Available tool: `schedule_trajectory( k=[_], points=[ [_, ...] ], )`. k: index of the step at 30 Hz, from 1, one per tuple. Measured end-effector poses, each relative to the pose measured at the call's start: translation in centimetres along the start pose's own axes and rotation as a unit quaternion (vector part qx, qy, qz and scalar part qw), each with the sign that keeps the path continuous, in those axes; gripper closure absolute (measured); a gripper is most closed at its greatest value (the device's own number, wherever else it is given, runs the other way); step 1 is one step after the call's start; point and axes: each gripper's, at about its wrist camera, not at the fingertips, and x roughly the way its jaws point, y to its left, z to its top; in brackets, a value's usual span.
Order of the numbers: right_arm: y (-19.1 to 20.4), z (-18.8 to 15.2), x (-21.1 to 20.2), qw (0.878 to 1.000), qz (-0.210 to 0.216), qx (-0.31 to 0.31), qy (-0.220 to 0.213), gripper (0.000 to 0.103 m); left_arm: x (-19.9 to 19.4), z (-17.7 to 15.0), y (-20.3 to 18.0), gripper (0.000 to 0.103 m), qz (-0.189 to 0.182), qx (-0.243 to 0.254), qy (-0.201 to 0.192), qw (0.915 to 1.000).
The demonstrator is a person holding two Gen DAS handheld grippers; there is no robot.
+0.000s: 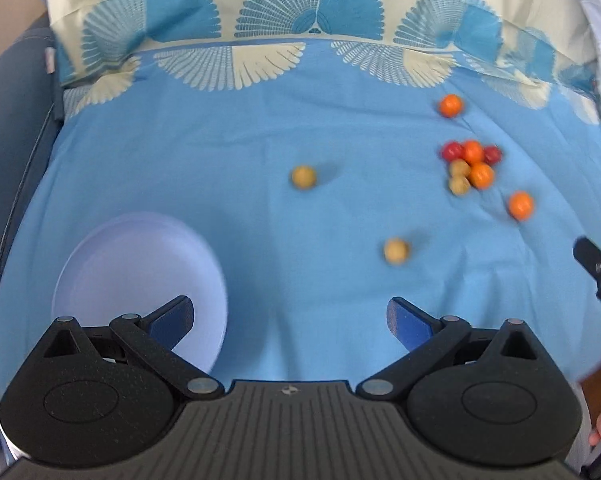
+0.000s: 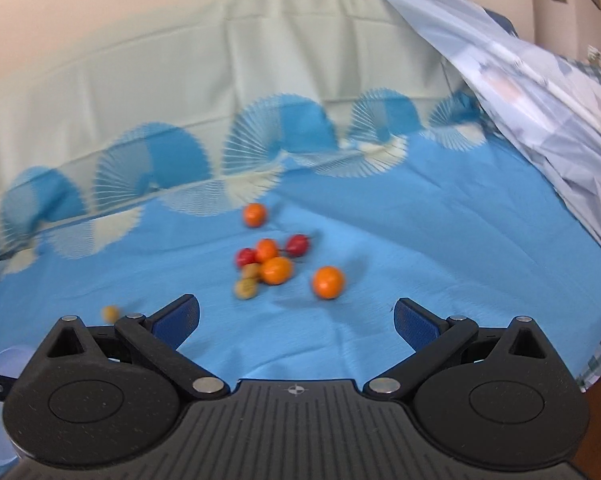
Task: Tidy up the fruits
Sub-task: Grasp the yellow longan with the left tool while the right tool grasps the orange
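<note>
Small fruits lie on a blue cloth. In the left wrist view a cluster (image 1: 470,166) of red, orange and tan fruits sits at the right, with single oranges (image 1: 450,105) (image 1: 520,205) near it and two tan fruits (image 1: 303,177) (image 1: 396,251) toward the middle. A white plate (image 1: 140,280) lies at lower left. My left gripper (image 1: 290,320) is open and empty, its left finger over the plate's edge. In the right wrist view the cluster (image 2: 266,266) and an orange (image 2: 327,282) lie ahead of my right gripper (image 2: 296,320), which is open and empty.
A patterned cream and blue cloth (image 1: 308,12) rises behind the surface. A crumpled pale sheet (image 2: 540,92) hangs at the right. The plate's rim (image 2: 4,356) shows at the far left of the right wrist view. The right gripper's tip (image 1: 598,272) shows at the left view's right edge.
</note>
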Motion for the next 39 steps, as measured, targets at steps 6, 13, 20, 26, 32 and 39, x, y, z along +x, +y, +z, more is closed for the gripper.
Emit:
schedule_trajectory(
  k=[6,13,20,26,32,39],
  points=[
    [-1.7,0.8,10.3,0.998,-0.057,0.015,0.026,0.0,7.9,6.1,-1.3,0.0,0.006,-0.006,0.026,0.9996],
    [-2.0,-0.2,20.2,0.994,-0.083,0.003,0.068,0.001,15.6,9.9,-1.1,0.0,0.032,-0.021,0.048,0.9981],
    [-1.9,-2.0,21.5,0.996,-0.083,-0.013,0.04,0.001,19.4,10.9,1.2,0.0,0.0,-0.066,0.082,0.9945],
    [-1.8,-2.0,21.5,0.996,-0.081,-0.014,0.038,0.001,18.9,12.1,0.8,0.028,-0.013,-0.04,0.093,0.9948],
    [-2.2,-1.8,19.4,0.998,-0.053,-0.011,0.024,0.064,16.1,11.7,-0.6,0.075,-0.026,-0.028,0.083,0.9958],
    [-2.3,-0.5,16.3,0.998,-0.06,-0.002,-0.007,0.064,9.8,9.8,-0.9,0.075,-0.034,-0.019,0.051,0.998]
  ],
)
